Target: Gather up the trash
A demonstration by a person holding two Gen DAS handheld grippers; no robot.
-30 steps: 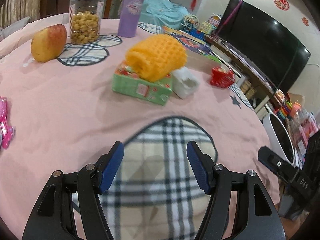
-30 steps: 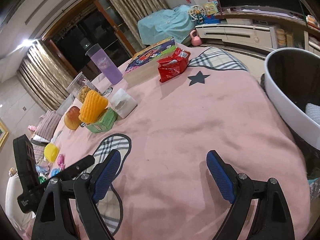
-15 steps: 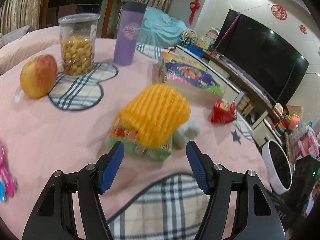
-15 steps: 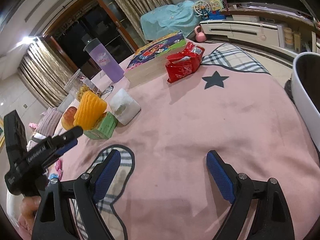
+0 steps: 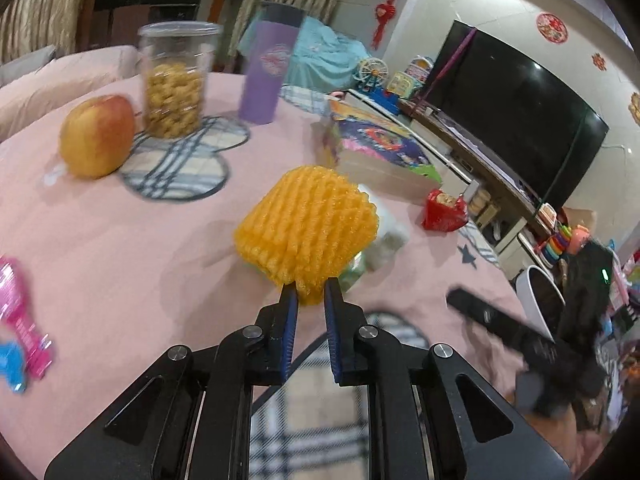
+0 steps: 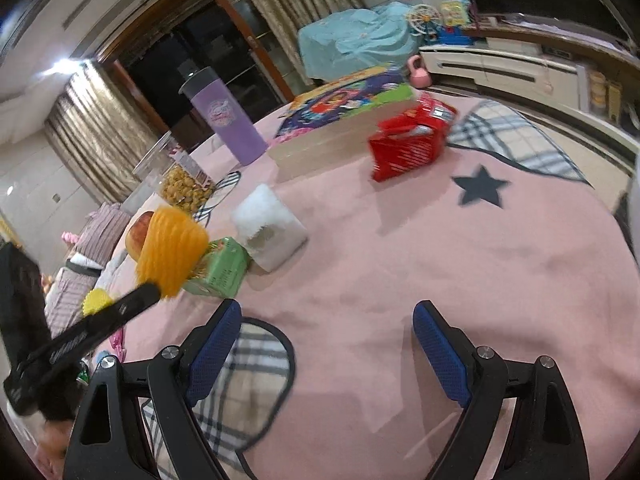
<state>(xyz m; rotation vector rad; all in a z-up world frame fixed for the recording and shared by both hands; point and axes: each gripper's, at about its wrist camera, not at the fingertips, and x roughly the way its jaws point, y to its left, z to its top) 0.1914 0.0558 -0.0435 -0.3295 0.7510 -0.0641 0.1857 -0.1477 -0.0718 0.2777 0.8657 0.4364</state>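
- Pinching just the lower lip of the orange foam fruit net, our left gripper has its blue pads drawn close together on that thin edge, at the centre of the left wrist view; the net's bulk sits above and beyond the fingertips, over the green carton.
- We judge the grip shallow (only a corner of soft mesh is between the pads), so the net could slide out on any quick swing toward the white bin at the right edge of that view.
- Looking from the right wrist view, the net shows at middle left, held at the tip of the black left tool, and whether it touches the carton beneath we cannot tell.
- If it does snag there, we risk dragging the carton along the pink tablecloth or nudging the white crumpled pack just beside it.
- Our right gripper is spread wide with nothing between its fingers, low in its own frame above the cloth.
- Trouble on that side would be reaching across and clipping the left tool, since the two tools lie near each other in both views.
- More trash seems to wait: the red wrapper in the upper middle looks light and may skid when pinched (a guess).
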